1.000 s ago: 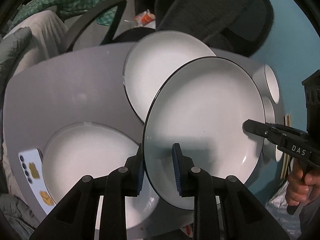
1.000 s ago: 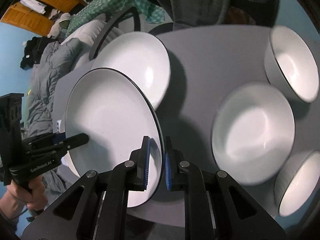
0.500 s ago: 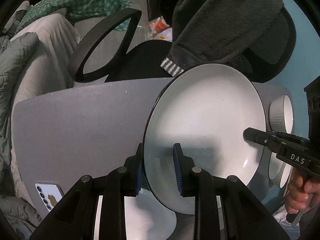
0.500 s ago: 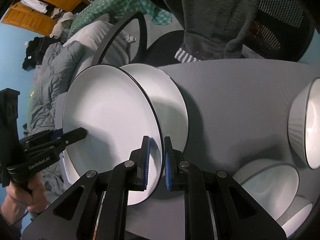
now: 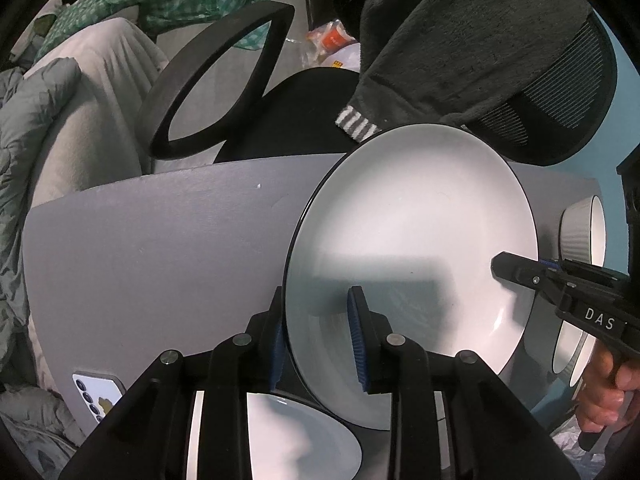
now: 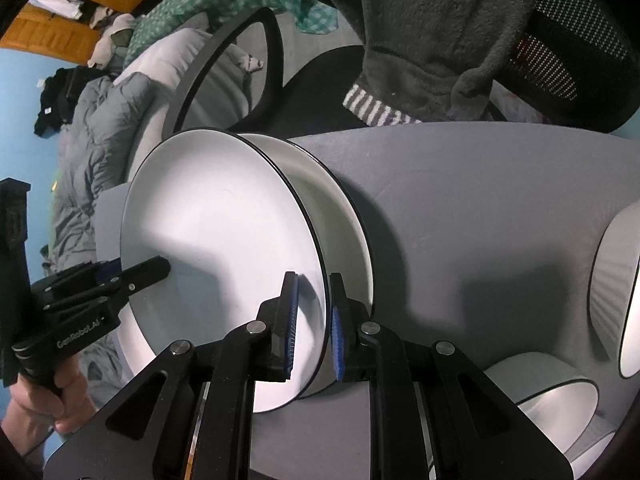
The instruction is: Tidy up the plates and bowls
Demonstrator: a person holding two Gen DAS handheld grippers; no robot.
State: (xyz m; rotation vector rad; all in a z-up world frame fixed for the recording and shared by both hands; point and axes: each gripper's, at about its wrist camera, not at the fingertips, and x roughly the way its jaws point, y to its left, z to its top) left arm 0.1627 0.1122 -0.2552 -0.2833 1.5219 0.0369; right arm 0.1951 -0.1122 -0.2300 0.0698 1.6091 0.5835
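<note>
Held plate (image 5: 416, 240): white with a dark rim, carried between both grippers above the grey table (image 5: 160, 240), directly over a second plate (image 6: 344, 216) lying flat; judged ready to be stacked on it.
Left gripper (image 5: 316, 336): straddles the near-left rim; its jaws are opening, the rim between them, the right pad seemingly clear of the plate's face, so the hold looks to be loosening.
Right gripper (image 6: 312, 320): pinches the opposite rim, fingers nearly together on the thin edge, probably to keep the plate steady.
Bowls (image 6: 616, 280): white, ribbed outside, grouped at the right of the table, well apart from the plates.
Third plate (image 5: 296, 436): rests at the near edge, under the left gripper.
</note>
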